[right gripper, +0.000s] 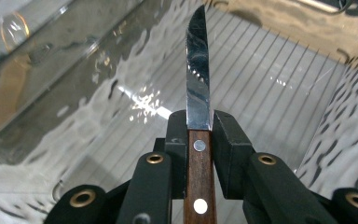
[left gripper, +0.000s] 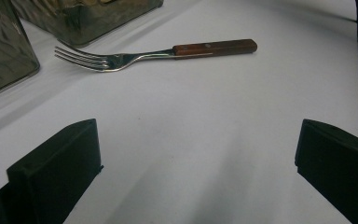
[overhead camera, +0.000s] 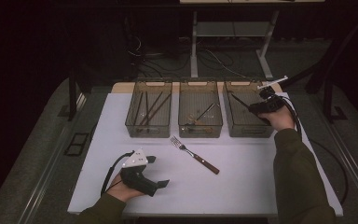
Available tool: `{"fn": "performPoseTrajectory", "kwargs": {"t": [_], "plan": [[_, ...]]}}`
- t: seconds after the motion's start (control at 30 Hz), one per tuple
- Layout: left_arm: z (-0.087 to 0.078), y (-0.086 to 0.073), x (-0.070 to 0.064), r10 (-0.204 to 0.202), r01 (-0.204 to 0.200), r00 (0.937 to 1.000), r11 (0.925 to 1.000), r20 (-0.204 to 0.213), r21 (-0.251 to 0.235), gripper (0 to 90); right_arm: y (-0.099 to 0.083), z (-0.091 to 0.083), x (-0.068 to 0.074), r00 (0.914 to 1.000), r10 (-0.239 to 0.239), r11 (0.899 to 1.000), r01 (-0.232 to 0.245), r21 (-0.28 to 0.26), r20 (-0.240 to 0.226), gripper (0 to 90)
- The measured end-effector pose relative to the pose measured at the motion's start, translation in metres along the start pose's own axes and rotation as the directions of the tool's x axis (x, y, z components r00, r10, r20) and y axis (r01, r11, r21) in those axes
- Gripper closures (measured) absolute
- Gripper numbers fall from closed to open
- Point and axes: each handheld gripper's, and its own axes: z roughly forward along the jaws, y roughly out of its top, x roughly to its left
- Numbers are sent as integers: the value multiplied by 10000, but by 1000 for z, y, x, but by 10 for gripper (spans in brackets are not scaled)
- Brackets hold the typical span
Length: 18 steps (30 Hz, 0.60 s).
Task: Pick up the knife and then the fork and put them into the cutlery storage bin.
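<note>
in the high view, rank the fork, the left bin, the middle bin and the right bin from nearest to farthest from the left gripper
1. fork, on the table just right of and beyond the left gripper.
2. left bin and middle bin, at the table's far edge: too close to call.
3. right bin, far right, where the right gripper holds a knife.

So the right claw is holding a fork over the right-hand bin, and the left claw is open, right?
Not quite: the right claw is holding a knife, as the right gripper view shows. The fork lies on the table. The rest is right: right-hand bin, left claw open.
</note>
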Motion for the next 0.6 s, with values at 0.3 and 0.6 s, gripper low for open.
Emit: {"fn": "performPoseTrajectory", "kwargs": {"t": [0.3, 0.6], "plan": [[1, 0, -1, -18, 18, 10000, 10000, 27, 3, 0, 2, -18, 5, 9997, 227, 9972, -225, -711, 21, 439], [2, 0, -1, -19, 19, 10000, 10000, -59, 13, 0, -6, -46, 27, 9969, -70, 9901, -40, -1402, -780, 374]]}}
